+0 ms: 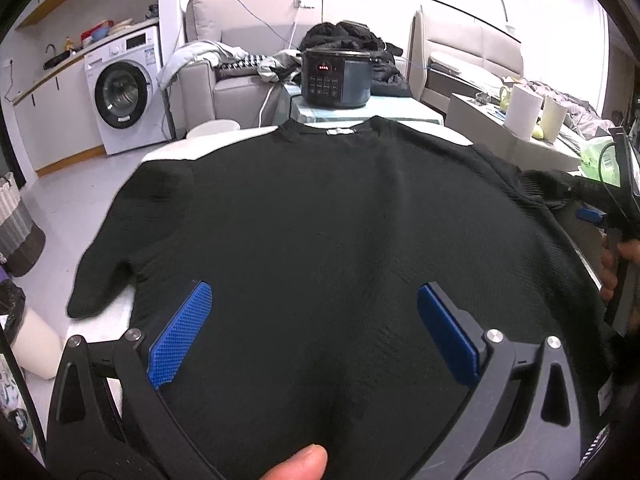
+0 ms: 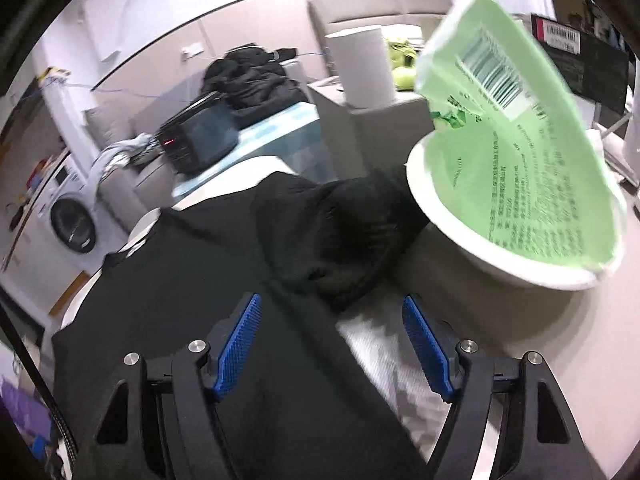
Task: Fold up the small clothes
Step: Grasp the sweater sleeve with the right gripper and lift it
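Note:
A black knitted sweater [image 1: 328,216] lies spread flat on a white table [image 1: 176,152], collar at the far side. Its left sleeve [image 1: 104,264] hangs over the table's left edge. My left gripper [image 1: 312,312] is open, just above the sweater's lower middle. In the right wrist view the sweater [image 2: 192,280] fills the left, and its right sleeve [image 2: 340,232] lies bunched beside a bowl. My right gripper [image 2: 332,332] is open and empty over the sweater's right edge, below the bunched sleeve. It shows at the right edge of the left wrist view [image 1: 600,212].
A white instant-noodle bowl [image 2: 500,264] with a peeled-back green lid [image 2: 516,128] stands right of the sleeve. A black rice cooker [image 1: 336,80] sits beyond the collar. Paper towel rolls [image 1: 524,110], a sofa with clothes [image 1: 240,68] and a washing machine [image 1: 124,92] lie further off.

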### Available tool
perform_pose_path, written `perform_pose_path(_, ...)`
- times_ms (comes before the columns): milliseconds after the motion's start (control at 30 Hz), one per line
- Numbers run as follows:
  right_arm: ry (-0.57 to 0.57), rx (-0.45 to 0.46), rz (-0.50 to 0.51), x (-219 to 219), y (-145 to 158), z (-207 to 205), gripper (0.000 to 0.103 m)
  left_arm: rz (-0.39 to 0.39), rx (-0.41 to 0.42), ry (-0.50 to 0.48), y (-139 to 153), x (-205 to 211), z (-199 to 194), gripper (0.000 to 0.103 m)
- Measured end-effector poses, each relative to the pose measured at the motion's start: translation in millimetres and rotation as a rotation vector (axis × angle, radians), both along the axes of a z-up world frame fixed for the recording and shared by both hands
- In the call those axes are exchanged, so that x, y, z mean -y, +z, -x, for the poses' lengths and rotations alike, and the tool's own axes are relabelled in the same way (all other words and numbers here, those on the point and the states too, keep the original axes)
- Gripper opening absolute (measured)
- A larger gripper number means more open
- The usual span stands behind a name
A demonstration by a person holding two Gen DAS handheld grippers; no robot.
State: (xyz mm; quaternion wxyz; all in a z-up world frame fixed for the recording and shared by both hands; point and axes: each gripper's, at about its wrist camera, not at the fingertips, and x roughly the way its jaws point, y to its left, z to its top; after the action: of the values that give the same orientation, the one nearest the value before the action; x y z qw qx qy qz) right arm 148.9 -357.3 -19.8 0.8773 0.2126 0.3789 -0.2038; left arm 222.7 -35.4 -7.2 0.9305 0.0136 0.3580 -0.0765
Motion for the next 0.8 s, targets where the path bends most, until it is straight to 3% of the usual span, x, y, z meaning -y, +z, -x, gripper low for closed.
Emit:
perform_pose_path(133, -0.055, 0.017, 0.007, 9.4, -8.0, -9.9, 0.059, -0.018, -0.023, -0.017, -10.1, 10.2, -20.4, 0.102)
perform_pose_path(233, -0.109, 0.024, 0.053, 9.8, -9.8, -16.7, 0.036, -0.035, -0.018, -0.028, -14.8, 16.9, -28.3, 0.102)
perform_pose_path(333, -0.149, 0.036, 0.070, 10.5, -9.7, -23.4, 0.008, -0.032, -0.020, -0.044, -18.7, 19.7, -33.3, 0.102)
perform_pose_path(433, -0.100, 0.072, 0.116, 0.3, 0.9, -27.1, 0.006, -0.037, -0.014, -0.046, -18.5, 23.2, -32.8, 0.102)
perform_pose_path(500, 0.007, 0.118, 0.170, -19.3, 13.9, -32.0, 0.006, -0.033, -0.015, -0.051, -17.8, 25.1, -31.7, 0.102)
perform_pose_path(600, 0.340, 0.192, 0.286, -67.2, 36.7, -38.9, 0.006, -0.033, -0.018, -0.057, -18.4, 25.8, -32.3, 0.102)
perform_pose_path(667, 0.686, 0.113, 0.349, -110.5, 37.1, -39.7, 0.006, -0.042, -0.017, -0.059, -19.1, 27.5, -32.7, 0.102)
perform_pose_path(700, 0.801, 0.059, 0.362, -124.9, 31.2, -37.7, 0.006, -0.044, -0.017, -0.060, -19.8, 27.7, -33.0, 0.102)
perform_pose_path(767, 0.943, -0.069, 0.366, -141.6, 13.6, -34.2, 0.014, -0.045, -0.022, -0.059, -21.6, 27.6, -32.2, 0.102)
perform_pose_path(800, 0.957, -0.130, 0.359, -143.3, 4.0, -31.7, 0.020, -0.043, -0.026, -0.057, -22.6, 27.0, -33.2, 0.102)
